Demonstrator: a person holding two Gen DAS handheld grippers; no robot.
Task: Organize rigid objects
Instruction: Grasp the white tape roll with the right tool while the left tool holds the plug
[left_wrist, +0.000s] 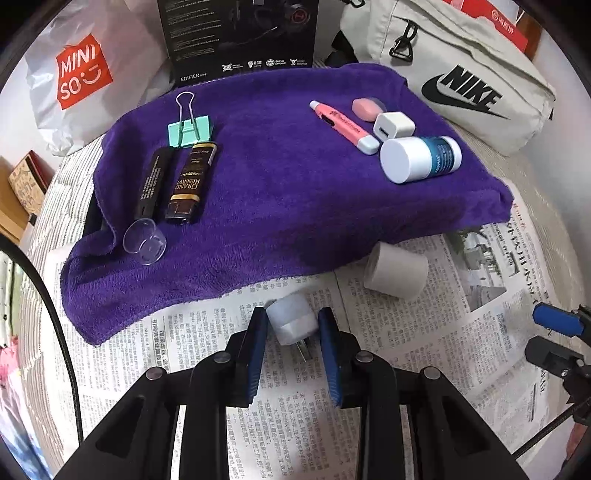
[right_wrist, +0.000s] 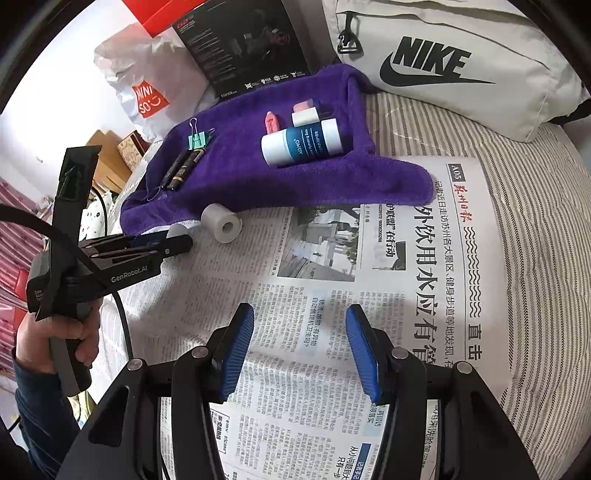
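Observation:
My left gripper (left_wrist: 292, 325) is shut on a white plug adapter (left_wrist: 291, 320), held just above the newspaper at the purple towel's (left_wrist: 280, 184) front edge; it also shows in the right wrist view (right_wrist: 177, 236). On the towel's left lie a green binder clip (left_wrist: 190, 125), a black tube (left_wrist: 153, 181), a dark Grand Reserve bar (left_wrist: 190, 181) and a clear cup (left_wrist: 144, 242). On its right lie a pink highlighter (left_wrist: 343, 123), a pink eraser (left_wrist: 365, 108), a white charger cube (left_wrist: 392, 125) and a white-and-blue bottle (left_wrist: 419, 157). My right gripper (right_wrist: 300, 349) is open and empty over the newspaper.
A white tape roll (left_wrist: 396, 271) lies on the newspaper (right_wrist: 332, 295) by the towel's front edge. A Miniso bag (left_wrist: 77, 74), a black Edifier box (left_wrist: 240, 33) and a Nike bag (left_wrist: 461, 74) stand behind the towel. Striped bedding (right_wrist: 535, 258) lies around.

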